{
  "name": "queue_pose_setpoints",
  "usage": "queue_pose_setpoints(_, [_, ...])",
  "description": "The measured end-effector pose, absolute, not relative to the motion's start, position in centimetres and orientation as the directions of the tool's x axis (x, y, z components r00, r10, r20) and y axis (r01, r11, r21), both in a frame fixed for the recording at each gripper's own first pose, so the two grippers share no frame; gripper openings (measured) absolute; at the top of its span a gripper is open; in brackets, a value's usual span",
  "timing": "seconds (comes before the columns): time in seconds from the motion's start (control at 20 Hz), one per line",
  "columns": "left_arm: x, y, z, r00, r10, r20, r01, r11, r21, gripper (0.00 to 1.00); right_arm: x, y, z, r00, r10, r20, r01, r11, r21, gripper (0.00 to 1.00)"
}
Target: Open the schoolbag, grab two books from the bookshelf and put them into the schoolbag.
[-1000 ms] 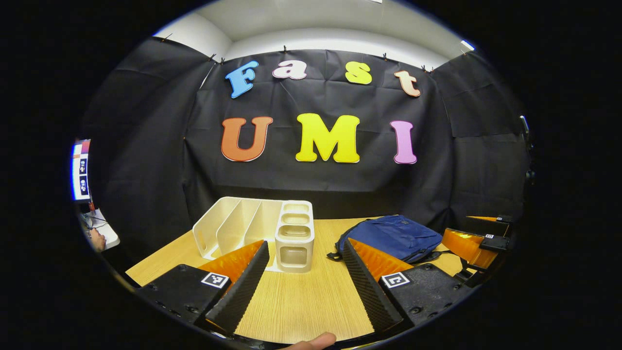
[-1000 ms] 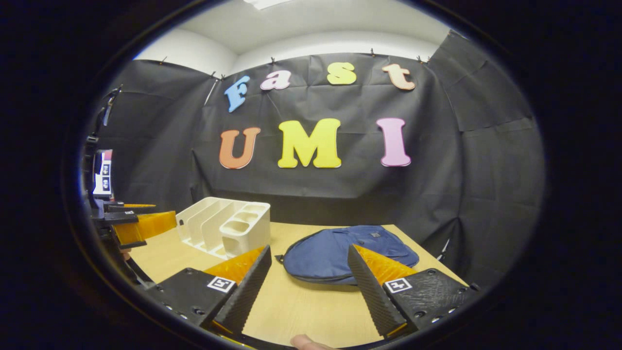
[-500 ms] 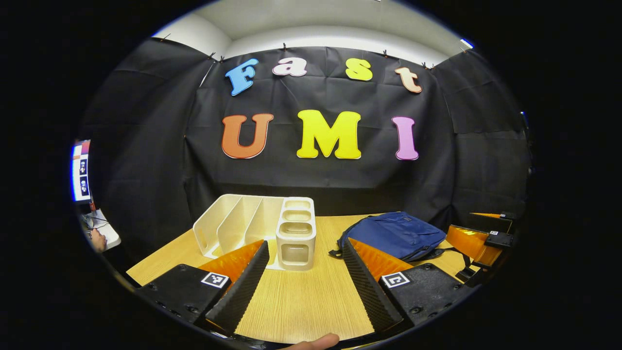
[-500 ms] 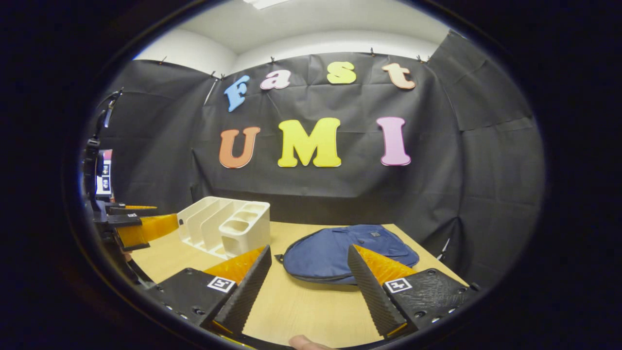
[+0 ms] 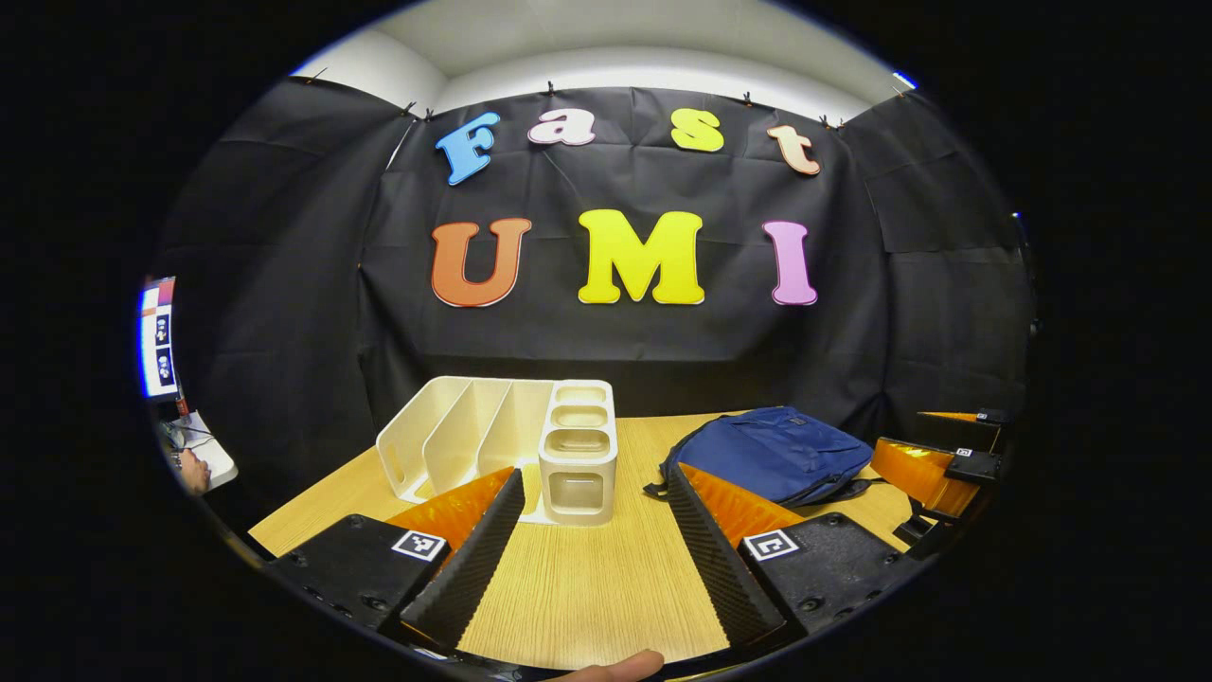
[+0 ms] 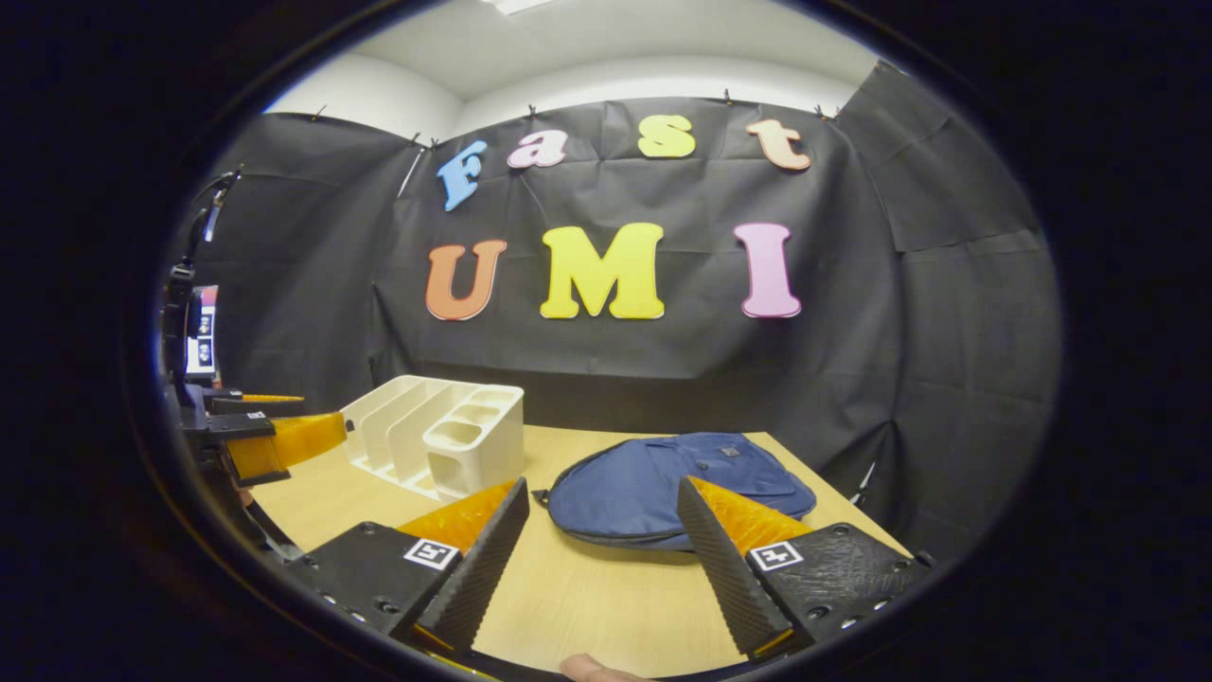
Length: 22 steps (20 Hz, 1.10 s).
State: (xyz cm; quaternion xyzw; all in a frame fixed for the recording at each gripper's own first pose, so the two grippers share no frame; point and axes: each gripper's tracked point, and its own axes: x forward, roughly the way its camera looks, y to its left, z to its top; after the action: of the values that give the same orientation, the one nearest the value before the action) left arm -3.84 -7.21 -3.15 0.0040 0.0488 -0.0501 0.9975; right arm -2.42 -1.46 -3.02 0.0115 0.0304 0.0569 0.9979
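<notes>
L gripper (image 5: pixel 592 559) is hovering low over wooden table (image 5: pixel 597 587), fingers spread wide, nothing btwn them. Cream bookshelf (image 5: pixel 502 445) is sitting just ahead, slightly L of its centre line; slots look empty from here, no books visible. Navy schoolbag (image 5: pixel 772 455) is lying flat ahead-R of L gripper, past its R finger, zip looking closed. R gripper (image 5: pixel 933 464) is showing at far R edge of that view, near bag's R end.

R gripper (image 6: pixel 597 559) is also hovering over table (image 6: pixel 587 606), fingers spread, gripping nothing. Schoolbag (image 6: pixel 663 488) is lying directly ahead of it, partly behind its R finger, w/ strap end pointing toward bookshelf. Bookshelf (image 6: pixel 440 440) is standing ahead-L, apart from bag. L gripper (image 6: pixel 270 436) is showing at far L, near bookshelf's L side. A fingertip (image 5: pixel 615 666) is peeking in at bottom edge of L view.
</notes>
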Motion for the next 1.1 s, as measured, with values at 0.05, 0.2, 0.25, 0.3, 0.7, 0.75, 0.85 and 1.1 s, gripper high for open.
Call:
queue_pose_setpoints(0.05, [-3.81, -7.13, -3.17, 0.990, -0.098, -0.099, 0.099, 0.995, 0.004, 0.98, -2.46, -1.50, -3.12, 0.992, 0.115, -0.060, -0.114, 0.993, 0.027, 0.95])
queue_pose_setpoints(0.2, [-3.81, -7.15, -3.04, 0.991, -0.096, -0.095, 0.097, 0.995, 0.006, 1.00, -2.42, -1.45, -3.00, 0.991, 0.117, -0.059, -0.115, 0.993, 0.026, 0.95])
queue_pose_setpoints(0.25, [-3.86, -7.06, -2.98, 0.991, -0.094, -0.093, 0.095, 0.995, 0.008, 0.98, -2.45, -1.46, -2.96, 0.991, 0.118, -0.059, -0.117, 0.993, 0.025, 0.95])
queue_pose_setpoints(0.3, [-3.80, -7.02, -3.00, 0.991, -0.093, -0.093, 0.095, 0.995, 0.010, 0.98, -2.49, -1.31, -3.04, 0.991, 0.119, -0.061, -0.117, 0.993, 0.024, 0.95])
queue_pose_setpoints(0.7, [-3.96, -6.90, -3.14, 0.991, -0.091, -0.096, 0.092, 0.996, 0.011, 0.98, -2.87, -0.71, -3.14, 0.989, 0.132, -0.066, -0.132, 0.991, 0.008, 0.95])
queue_pose_setpoints(0.75, [-4.02, -6.96, -3.10, 0.991, -0.091, -0.093, 0.093, 0.996, 0.012, 0.98, -2.82, -0.74, -3.10, 0.989, 0.132, -0.065, -0.132, 0.991, 0.008, 0.95])
queue_pose_setpoints(0.85, [-3.84, -7.15, -3.07, 0.992, -0.092, -0.090, 0.093, 0.996, 0.015, 1.00, -2.85, -0.80, -3.04, 0.989, 0.131, -0.064, -0.131, 0.991, 0.010, 0.98])
queue_pose_setpoints(1.1, [-3.74, -7.28, -3.19, 0.991, -0.093, -0.094, 0.095, 0.995, 0.018, 0.98, -2.91, -0.93, -3.17, 0.989, 0.128, -0.068, -0.128, 0.992, 0.010, 0.95])
